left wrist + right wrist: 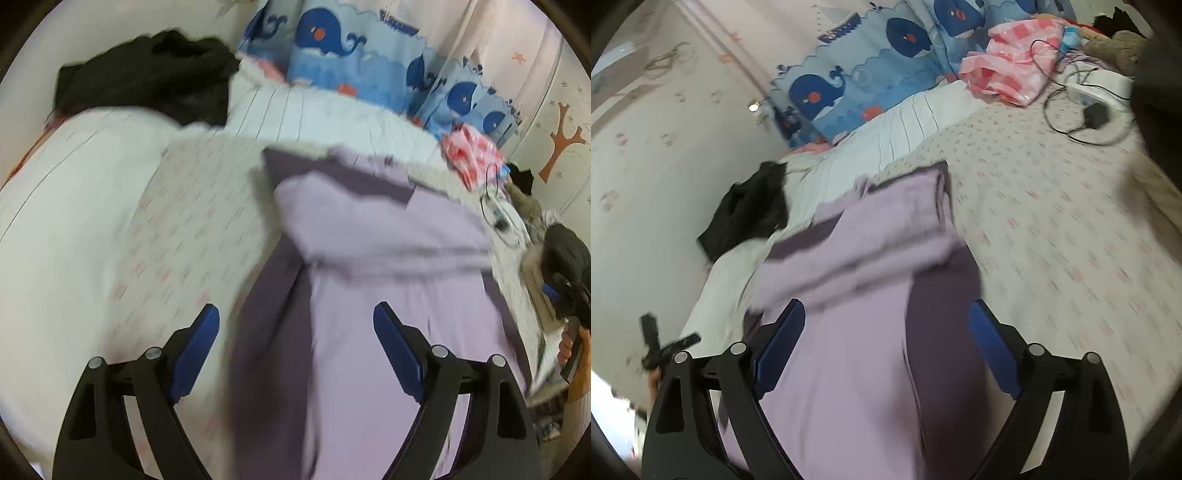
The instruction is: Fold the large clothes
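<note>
While blurred in both wrist views, lilac garment (388, 236) lies on bed (177, 229), soft matte cloth, top part doubled back in a thick rounded fold, darker purple panel along one side. Left hand-held gripper (295, 354): blue ribbed pads apart, nothing clamped, cloth below. Right hand-held gripper (886, 350): same, pads apart. Bedcover pale, small pink print. Crumpled black garment (746, 214) near bed's far edge.

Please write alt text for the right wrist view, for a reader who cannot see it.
The open right gripper hangs over a lilac garment lying on a bed, its pads not touching it. A black garment lies left; a pink bag and whale cushions lie behind.
</note>
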